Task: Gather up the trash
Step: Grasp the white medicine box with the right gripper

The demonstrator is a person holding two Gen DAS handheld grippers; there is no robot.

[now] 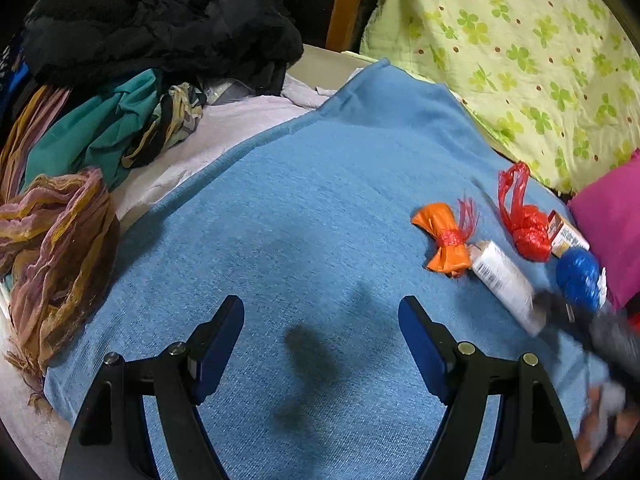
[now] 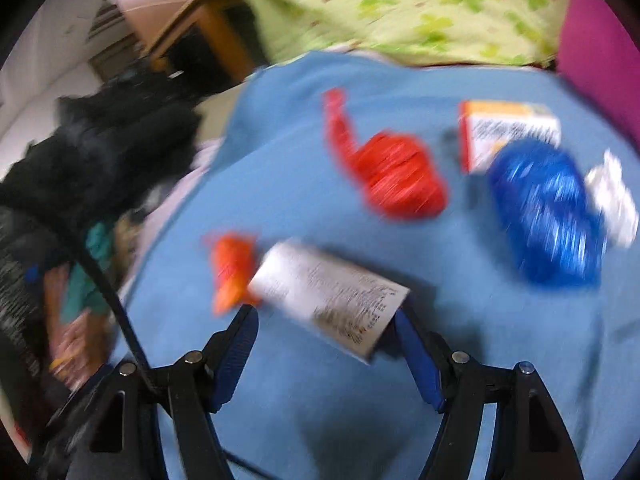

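Note:
Trash lies on a blue blanket (image 1: 304, 208): an orange knotted bag (image 1: 442, 240), a white printed box (image 1: 506, 284), a red knotted bag (image 1: 526, 224), a blue crumpled bag (image 1: 578, 278) and an orange-white carton (image 1: 568, 234). My left gripper (image 1: 322, 320) is open and empty, left of the trash. The right wrist view is blurred; my right gripper (image 2: 326, 320) is open with its fingertips on either side of the white box's (image 2: 328, 292) near end. The orange bag (image 2: 232, 268), red bag (image 2: 394, 170), blue bag (image 2: 548, 208) and carton (image 2: 508, 128) lie beyond.
A pile of clothes (image 1: 120, 80) and a striped scarf (image 1: 52, 248) lie at the left. A green floral pillow (image 1: 532, 52) and a magenta cushion (image 1: 612, 224) stand at the right. White crumpled paper (image 2: 614, 200) lies by the blue bag.

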